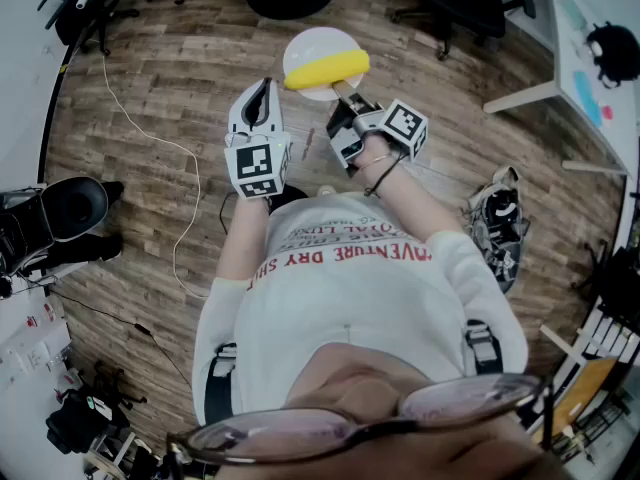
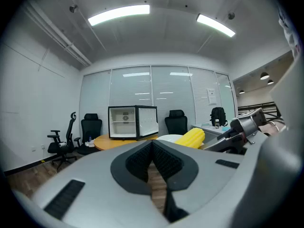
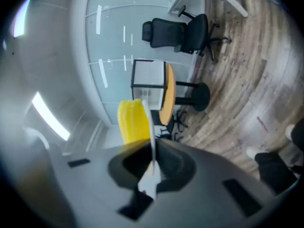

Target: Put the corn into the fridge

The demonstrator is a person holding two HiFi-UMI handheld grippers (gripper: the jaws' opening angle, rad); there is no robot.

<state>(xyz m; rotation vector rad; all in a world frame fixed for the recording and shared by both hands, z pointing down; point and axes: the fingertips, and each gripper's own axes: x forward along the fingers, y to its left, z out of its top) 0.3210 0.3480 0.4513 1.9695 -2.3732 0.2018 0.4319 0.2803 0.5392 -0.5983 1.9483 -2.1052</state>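
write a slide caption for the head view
The right gripper clamps the rim of a white plate carrying a yellow corn; left gripper shut and empty beside it, over a wood floor.

**A:** Any writing you can read?

**B:** Only on the white shirt (image 1: 350, 258), toward six o'clock from the middle of the head view. It has red capitals, upside down. "ADVENTURE" and "DRY" are clear, and a third word runs into a fold. The smaller lines at its twelve o'clock are too faint.

**A:** Anything else?

**B:** The marker cubes (image 1: 255, 168) at eleven and one o'clock of that print carry black-and-white square codes, no letters. In the left gripper view, a paper sheet (image 2: 211, 96) hangs on the glass wall toward three o'clock. Its print is too small to read.
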